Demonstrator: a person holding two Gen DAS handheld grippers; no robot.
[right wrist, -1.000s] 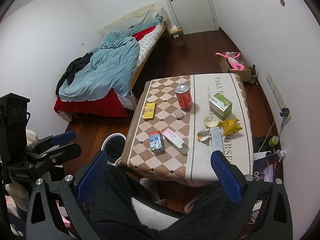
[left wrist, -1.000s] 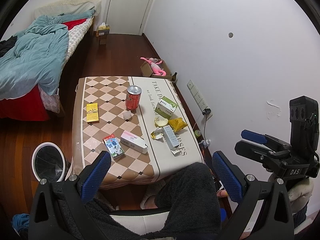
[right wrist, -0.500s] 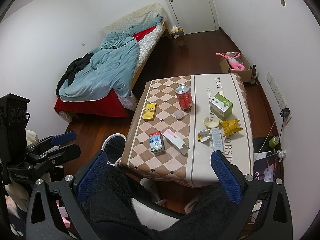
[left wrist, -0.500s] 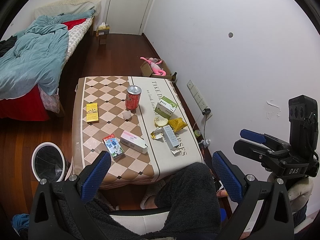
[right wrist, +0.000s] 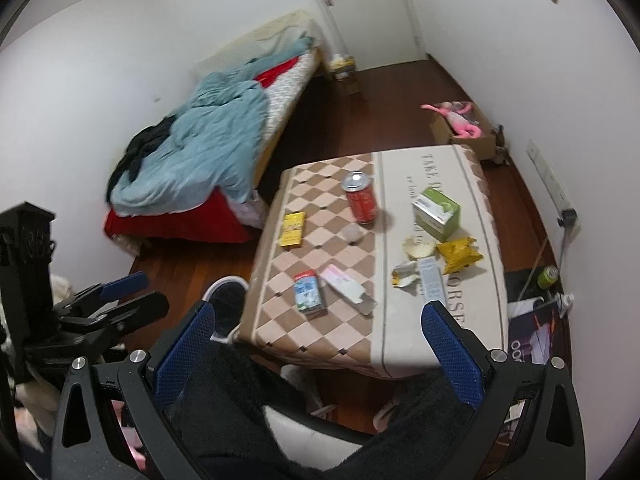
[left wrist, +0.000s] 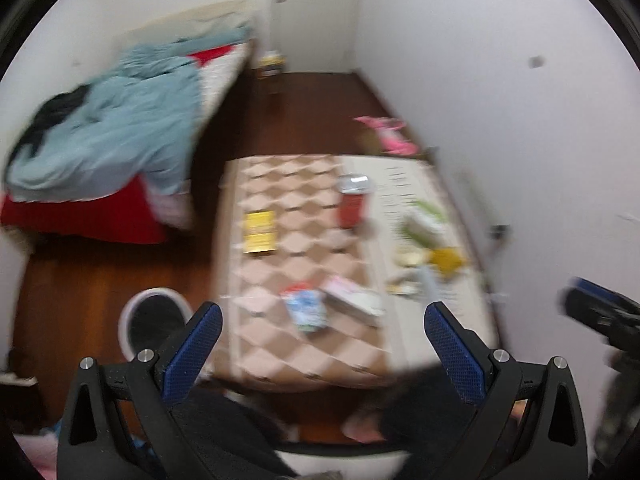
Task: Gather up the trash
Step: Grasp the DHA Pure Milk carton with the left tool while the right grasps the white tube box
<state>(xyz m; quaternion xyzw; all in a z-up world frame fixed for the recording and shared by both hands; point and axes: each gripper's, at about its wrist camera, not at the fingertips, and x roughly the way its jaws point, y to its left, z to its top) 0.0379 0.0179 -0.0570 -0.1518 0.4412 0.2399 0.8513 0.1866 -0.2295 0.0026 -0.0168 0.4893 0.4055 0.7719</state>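
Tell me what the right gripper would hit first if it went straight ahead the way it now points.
Most likely the small blue milk carton or the flattened pink box on the table. The right gripper is open and empty, aimed between them. Depth is unclear, so I cannot say which comes first.

- My left wrist camera looks down from above my lap, facing the table [left wrist: 304, 344], blurred.
- My right wrist camera faces likewise; both share the table [right wrist: 400, 344] and bed [right wrist: 208, 152].
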